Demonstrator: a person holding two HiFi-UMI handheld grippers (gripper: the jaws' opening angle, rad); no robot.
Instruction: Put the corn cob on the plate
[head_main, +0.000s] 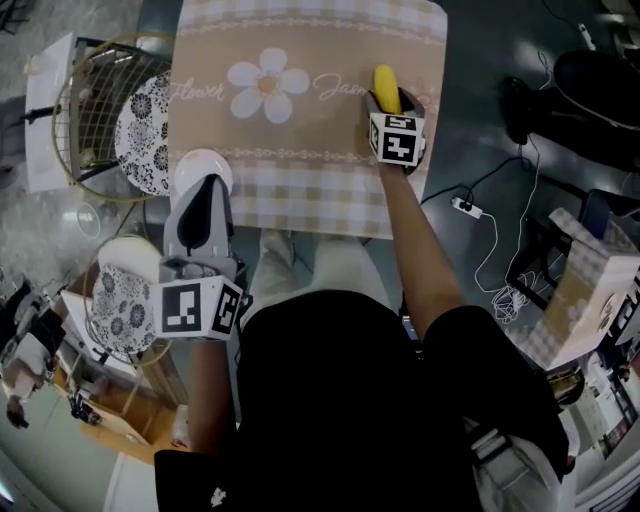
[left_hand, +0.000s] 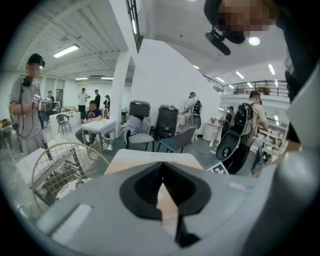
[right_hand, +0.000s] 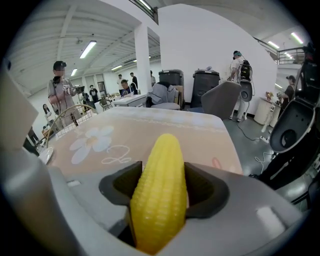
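A yellow corn cob (head_main: 386, 84) lies on the beige flower-print table mat (head_main: 300, 150), toward its right side. My right gripper (head_main: 387, 104) is closed around the cob's near end, and in the right gripper view the corn cob (right_hand: 160, 200) fills the gap between both black pads, its tip pointing away over the mat. A small white plate (head_main: 190, 166) sits at the mat's left edge. My left gripper (head_main: 205, 188) hovers over that plate with its fingers drawn together and nothing between them. In its own view the left gripper (left_hand: 162, 192) shows only a thin sliver between the pads.
A round wire basket (head_main: 95, 110) with a black-and-white patterned plate (head_main: 148, 130) stands left of the table. A second patterned plate (head_main: 118, 305) sits lower left. Cables and a power strip (head_main: 466, 207) lie on the floor to the right. People and chairs fill the room beyond.
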